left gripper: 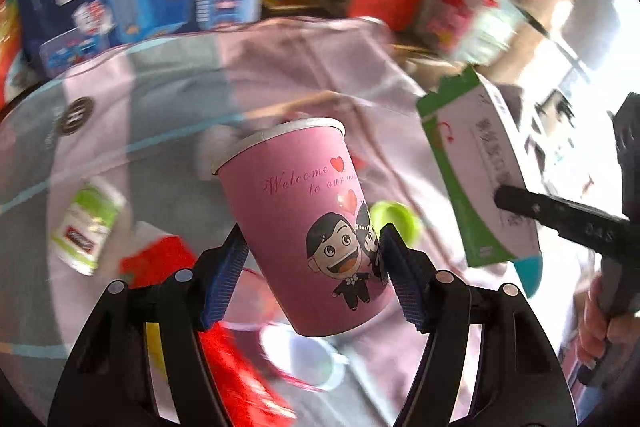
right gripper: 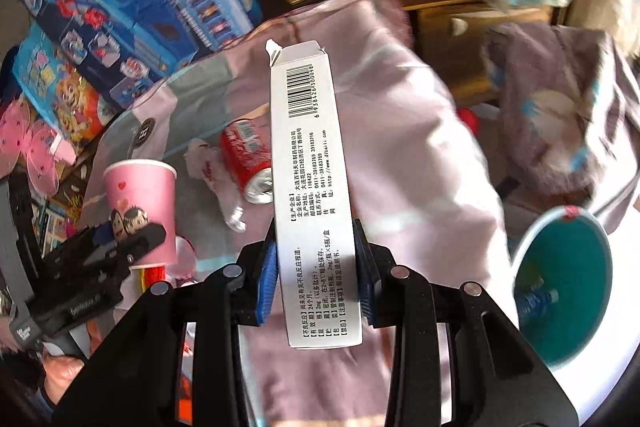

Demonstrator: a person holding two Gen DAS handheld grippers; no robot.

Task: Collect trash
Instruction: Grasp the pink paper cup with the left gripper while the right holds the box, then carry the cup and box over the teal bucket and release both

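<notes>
Right wrist view: right gripper (right gripper: 316, 267) clamps white carton (right gripper: 310, 187) by its near end, long axis running straight out from the jaws; teal bin (right gripper: 568, 287) sits just right, nearest this hand (left gripper (left gripper: 314, 263) pinches pink cup (left gripper: 308, 223), farther away); red can (right gripper: 248, 163) beyond on cloth

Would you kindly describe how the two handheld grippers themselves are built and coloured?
Both the left gripper and right gripper have black angular plastic linkages with round silver rivets and ribbed blue finger pads. The right gripper's arm carries faint embossed markings.
</notes>
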